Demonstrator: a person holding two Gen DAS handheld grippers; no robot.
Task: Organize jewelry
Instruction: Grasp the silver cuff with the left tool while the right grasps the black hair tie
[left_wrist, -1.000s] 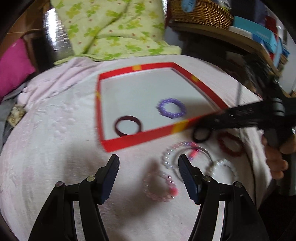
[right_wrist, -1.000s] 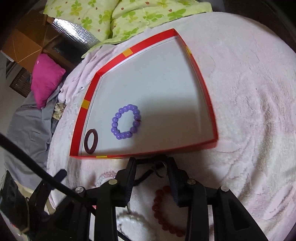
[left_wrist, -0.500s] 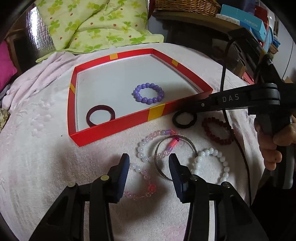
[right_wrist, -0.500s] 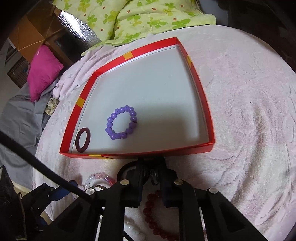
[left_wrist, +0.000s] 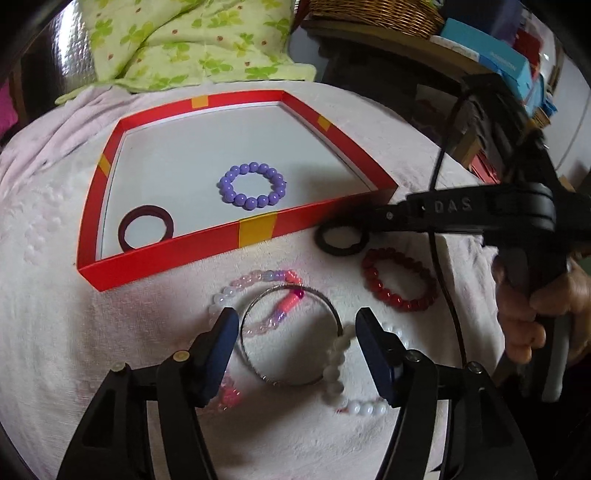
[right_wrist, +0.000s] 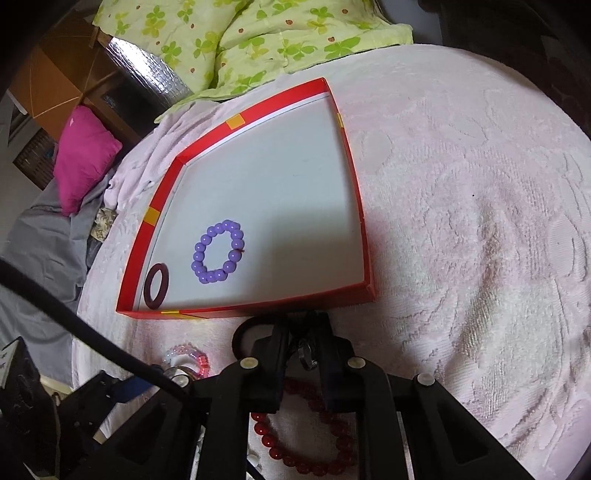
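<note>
Fingers of left gripper (left_wrist: 293, 334) spread wide around silver bangle (left_wrist: 290, 334), lower centre of frame. Right gripper (right_wrist: 301, 334) fingers narrow, clamped on black ring (left_wrist: 341, 240) just outside red tray (left_wrist: 255, 234), right of centre. Purple bracelet (left_wrist: 253, 186) and dark ring (left_wrist: 145, 232) lie inside tray. Red bracelet (left_wrist: 399, 278) on pink blanket (left_wrist: 48, 314).

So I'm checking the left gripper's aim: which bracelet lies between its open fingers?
The thin silver bangle, a plain metal hoop between the left gripper fingers. The others are beaded or thick dark rings.
</note>
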